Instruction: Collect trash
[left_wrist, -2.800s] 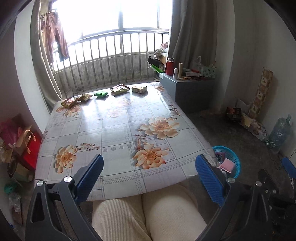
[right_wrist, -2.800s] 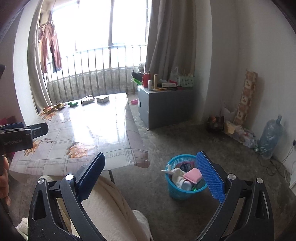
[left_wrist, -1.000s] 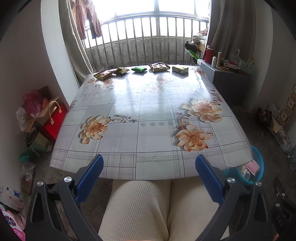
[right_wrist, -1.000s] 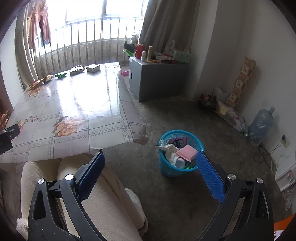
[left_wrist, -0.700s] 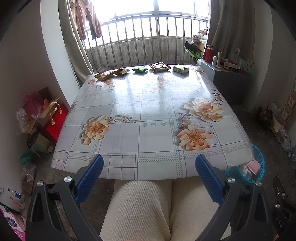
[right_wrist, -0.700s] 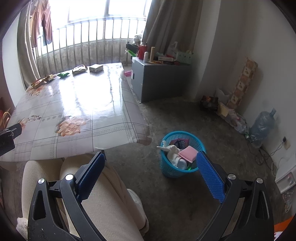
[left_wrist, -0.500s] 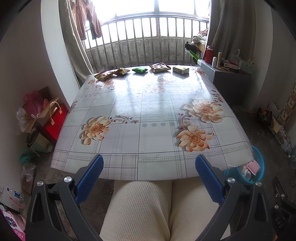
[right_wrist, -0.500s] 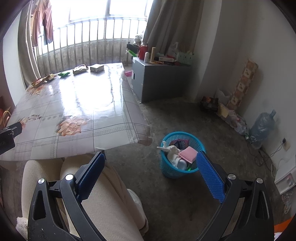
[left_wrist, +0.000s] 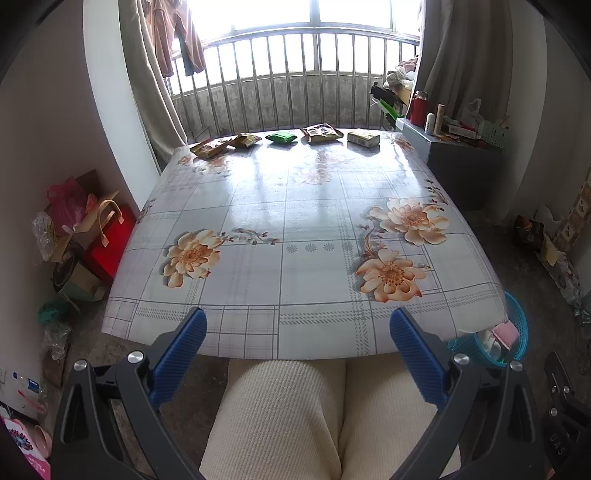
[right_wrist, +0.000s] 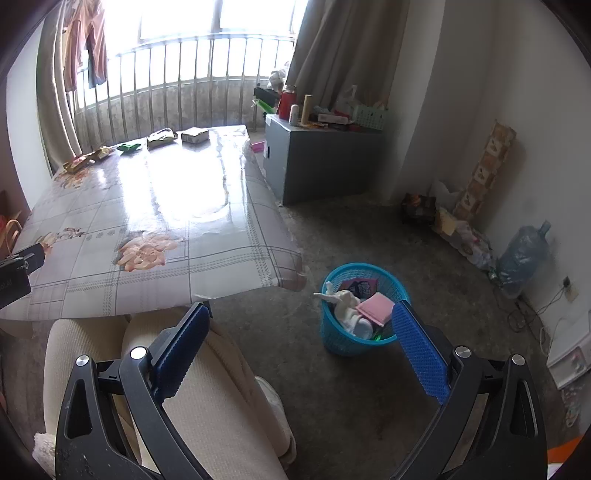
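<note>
From the left wrist view, I have the left gripper (left_wrist: 293, 345) held low over my lap at the near edge of the table (left_wrist: 317, 314), its ribbed blue fingers (left_wrist: 180, 352) spread wide with nothing between them. I judge it sits back here to take in the whole top before reaching. The trash lies in a row far ahead of the fingertips, at the table's far edge by the railing: two crinkled foil wrappers (left_wrist: 223, 144), a small green packet (left_wrist: 281, 137), a flat brown pouch (left_wrist: 320, 133) and a squat carton (left_wrist: 364, 137). The tablecloth is glossy, flower-printed plastic, so light packets may slide when nudged.

From the right wrist view, the right gripper (right_wrist: 295, 345) is also wide apart and empty, aimed off the table toward the floor. The blue mesh basket (right_wrist: 345, 341) stands just ahead of the right finger, already holding soft white cloth and a pink pad. I read this as lining up the drop spot.
</note>
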